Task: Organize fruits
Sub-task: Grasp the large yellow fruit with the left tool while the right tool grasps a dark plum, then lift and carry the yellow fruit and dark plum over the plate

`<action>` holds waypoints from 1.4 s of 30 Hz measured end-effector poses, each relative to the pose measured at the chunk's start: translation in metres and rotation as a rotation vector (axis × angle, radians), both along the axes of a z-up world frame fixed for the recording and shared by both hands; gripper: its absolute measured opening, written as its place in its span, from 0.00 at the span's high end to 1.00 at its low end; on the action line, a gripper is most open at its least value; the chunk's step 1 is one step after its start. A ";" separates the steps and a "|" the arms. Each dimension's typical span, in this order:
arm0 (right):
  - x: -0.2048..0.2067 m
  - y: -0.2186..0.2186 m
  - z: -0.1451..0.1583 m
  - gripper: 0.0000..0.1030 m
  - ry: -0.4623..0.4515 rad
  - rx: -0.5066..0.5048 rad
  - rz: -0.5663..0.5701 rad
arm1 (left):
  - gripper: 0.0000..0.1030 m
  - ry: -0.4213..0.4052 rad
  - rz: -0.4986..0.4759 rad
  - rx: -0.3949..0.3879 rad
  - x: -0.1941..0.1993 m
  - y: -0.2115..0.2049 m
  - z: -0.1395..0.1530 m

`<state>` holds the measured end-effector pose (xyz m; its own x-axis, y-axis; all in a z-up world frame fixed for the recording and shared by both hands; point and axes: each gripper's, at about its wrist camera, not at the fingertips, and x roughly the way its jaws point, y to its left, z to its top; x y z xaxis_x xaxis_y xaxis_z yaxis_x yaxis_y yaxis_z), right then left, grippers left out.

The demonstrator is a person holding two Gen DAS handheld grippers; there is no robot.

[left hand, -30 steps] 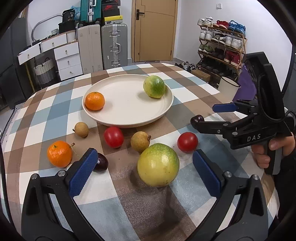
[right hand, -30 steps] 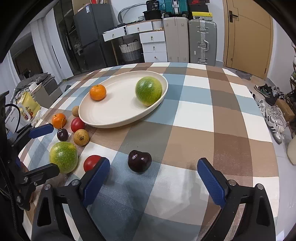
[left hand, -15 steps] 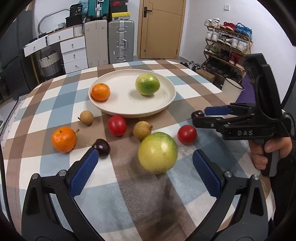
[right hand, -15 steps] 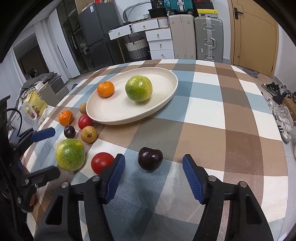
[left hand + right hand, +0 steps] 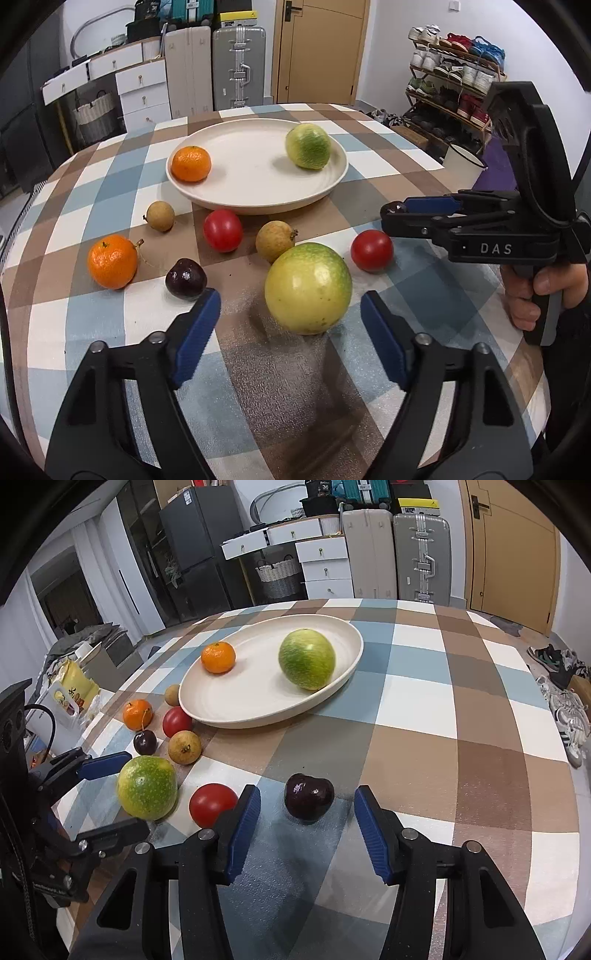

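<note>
The round worktop (image 5: pixel 388 177) wears a checked cloth of blue, brown and white squares with a fine woven grain. On it, toward 12 o'clock in the left wrist view, sits a wide, shallow cream plate (image 5: pixel 258 199) with a smooth matte face and a low rolled rim. It holds two fruits: a mottled green round fruit (image 5: pixel 308 146) at its 2 o'clock edge and a pebbly-skinned mandarin (image 5: pixel 191 163) at its 9 o'clock edge.

The rest of the fruit lies loose on the cloth at 6 o'clock from the plate. Largest is a yellow-green speckled fruit (image 5: pixel 307 288), glossy and nearly spherical, resting just ahead of the left gripper (image 5: pixel 290 328), whose blue ribbed jaws stand wide apart, holding nothing. A second mandarin (image 5: pixel 112 261) with a short stem lies at 9 o'clock from it. Two smooth red tomatoes (image 5: pixel 222 230) (image 5: pixel 371 250) sit either side of a dull tan longan (image 5: pixel 276 240) – a smaller longan (image 5: pixel 160 216) lies just off the plate's rim. A dark glossy cherry (image 5: pixel 185 278) rests just beyond the left jaw's tip.

In the right wrist view, a second dark cherry (image 5: pixel 308 800) – heart-shaped, shiny – lies on the cloth just ahead of the right gripper (image 5: pixel 307 821), whose jaws stand at a middling gap to either side of it, not touching it
</note>
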<state>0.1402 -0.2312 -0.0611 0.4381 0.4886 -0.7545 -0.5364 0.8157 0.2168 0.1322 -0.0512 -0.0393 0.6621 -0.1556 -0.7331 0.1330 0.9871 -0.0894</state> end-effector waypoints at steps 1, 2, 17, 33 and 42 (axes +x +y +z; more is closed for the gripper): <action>0.000 0.000 0.000 0.48 0.000 0.000 0.000 | 0.32 0.004 0.001 -0.006 0.000 0.001 0.000; 0.000 0.000 0.000 0.51 0.000 0.000 -0.001 | 0.35 0.006 -0.001 -0.012 0.001 0.001 -0.001; -0.003 0.003 -0.001 0.74 0.008 0.008 0.028 | 0.57 -0.017 -0.035 -0.077 -0.004 0.003 0.004; -0.006 0.001 0.005 0.74 -0.023 0.030 0.031 | 0.58 -0.064 -0.020 -0.091 -0.008 0.010 0.011; -0.006 0.001 0.008 0.74 -0.030 0.039 0.031 | 0.58 -0.079 -0.014 -0.098 -0.010 0.011 0.014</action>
<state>0.1337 -0.2304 -0.0534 0.4443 0.5312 -0.7214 -0.5679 0.7898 0.2318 0.1218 -0.0404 -0.0250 0.7142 -0.2337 -0.6597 0.1575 0.9721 -0.1738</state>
